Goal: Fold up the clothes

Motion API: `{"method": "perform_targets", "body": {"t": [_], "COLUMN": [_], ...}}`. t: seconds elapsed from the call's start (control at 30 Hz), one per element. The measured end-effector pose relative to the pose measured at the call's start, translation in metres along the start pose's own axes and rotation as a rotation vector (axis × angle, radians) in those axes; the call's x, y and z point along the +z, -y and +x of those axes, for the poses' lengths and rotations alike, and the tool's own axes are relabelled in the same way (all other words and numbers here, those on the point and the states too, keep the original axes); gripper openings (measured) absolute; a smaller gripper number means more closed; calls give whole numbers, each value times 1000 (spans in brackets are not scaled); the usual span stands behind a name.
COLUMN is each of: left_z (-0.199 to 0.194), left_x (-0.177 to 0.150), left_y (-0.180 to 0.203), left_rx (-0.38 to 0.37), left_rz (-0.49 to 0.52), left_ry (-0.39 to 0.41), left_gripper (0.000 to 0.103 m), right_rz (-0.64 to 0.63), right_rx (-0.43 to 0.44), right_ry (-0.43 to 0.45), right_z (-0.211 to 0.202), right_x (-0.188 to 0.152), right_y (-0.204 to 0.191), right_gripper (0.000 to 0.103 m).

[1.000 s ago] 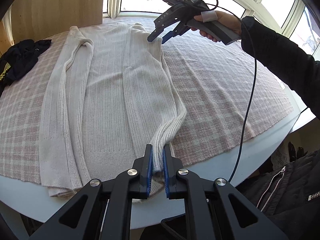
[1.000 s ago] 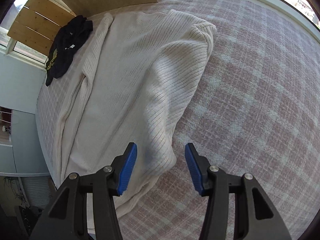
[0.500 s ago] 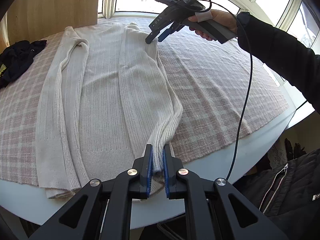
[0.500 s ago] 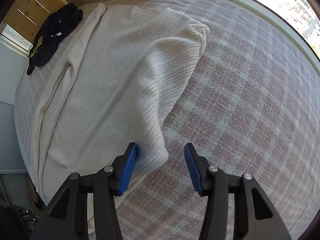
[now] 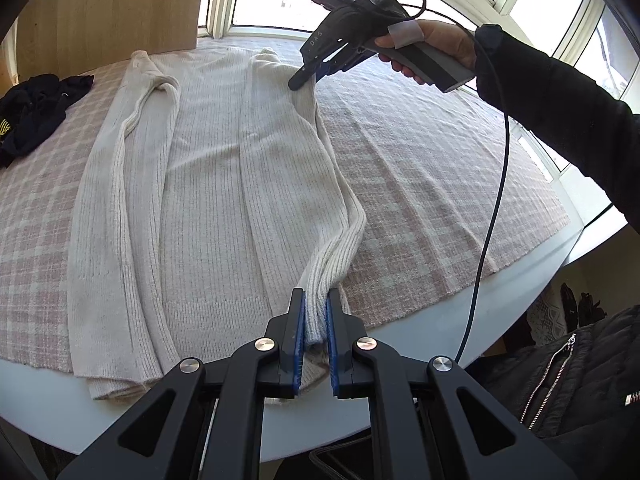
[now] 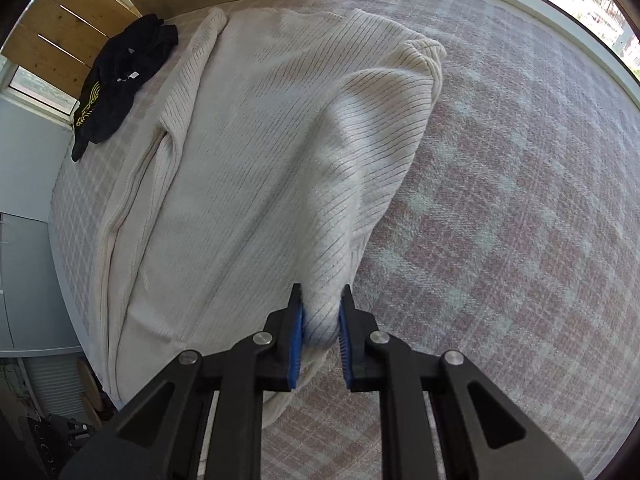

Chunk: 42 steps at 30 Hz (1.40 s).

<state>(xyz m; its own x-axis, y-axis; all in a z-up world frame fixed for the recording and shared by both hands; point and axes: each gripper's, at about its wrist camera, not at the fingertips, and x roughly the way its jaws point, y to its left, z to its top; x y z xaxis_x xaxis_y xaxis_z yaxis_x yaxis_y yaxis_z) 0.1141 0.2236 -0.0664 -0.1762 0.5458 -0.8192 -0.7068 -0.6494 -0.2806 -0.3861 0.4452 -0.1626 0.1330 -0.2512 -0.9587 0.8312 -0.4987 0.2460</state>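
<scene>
Bright windowed corner, wooden panel at the back, white round table [image 5: 224, 436] covered by pink plaid cloth [image 5: 424, 184]. Black garment [image 5: 32, 108] heaped at the far left edge of the cloth, untouched, well apart from the work.

Cream ribbed sweater [image 5: 208, 184] laid lengthwise across the cloth, hem toward the near table edge. Left sleeve already turned in along the body; right side doubled inward as a long raised fold. Left gripper [image 5: 316, 332] clamped on the near end of that fold at the hem, blue pads pressed against bunched knit. Right gripper [image 6: 320, 320] likewise closed on the far end near the shoulder, fabric pinched and lifted slightly off the cloth.

Judged roughly midway: side folds formed, second one not yet laid flat. Remaining, by appearance: setting the fold down, smoothing, folding lengthwise into a compact stack, then the black garment.
</scene>
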Motion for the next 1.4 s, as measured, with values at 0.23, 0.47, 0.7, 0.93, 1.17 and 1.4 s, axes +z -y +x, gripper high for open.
{"method": "perform_targets", "body": {"t": [0.23, 0.47, 0.7, 0.93, 1.17, 1.4], "left_z": [-11, -18, -9, -1, 9, 2], "left_x": [-11, -31, -51, -53, -53, -52], "left_y": [-29, -69, -90, -87, -86, -91], "left_rx": [-47, -101, -112, -114, -129, -128], "left_rz": [-114, -270, -338, -297, -286, -294], "left_ry": [51, 94, 57, 17, -13, -23], "left_gripper": [9, 9, 9, 9, 9, 10], "right_rz": [-11, -133, -200, -238, -173, -283], "right_rx": [-14, -171, -293, -295, -177, -136], "right_ry": [-14, -102, -204, -169, -51, -166], "right_z": [-1, 31, 94, 84, 34, 59], "right_x": [20, 65, 128, 130, 99, 18], "right_y": [-22, -93, -128, -136, -114, -146], "right_gripper": [15, 15, 25, 36, 48, 48]}}
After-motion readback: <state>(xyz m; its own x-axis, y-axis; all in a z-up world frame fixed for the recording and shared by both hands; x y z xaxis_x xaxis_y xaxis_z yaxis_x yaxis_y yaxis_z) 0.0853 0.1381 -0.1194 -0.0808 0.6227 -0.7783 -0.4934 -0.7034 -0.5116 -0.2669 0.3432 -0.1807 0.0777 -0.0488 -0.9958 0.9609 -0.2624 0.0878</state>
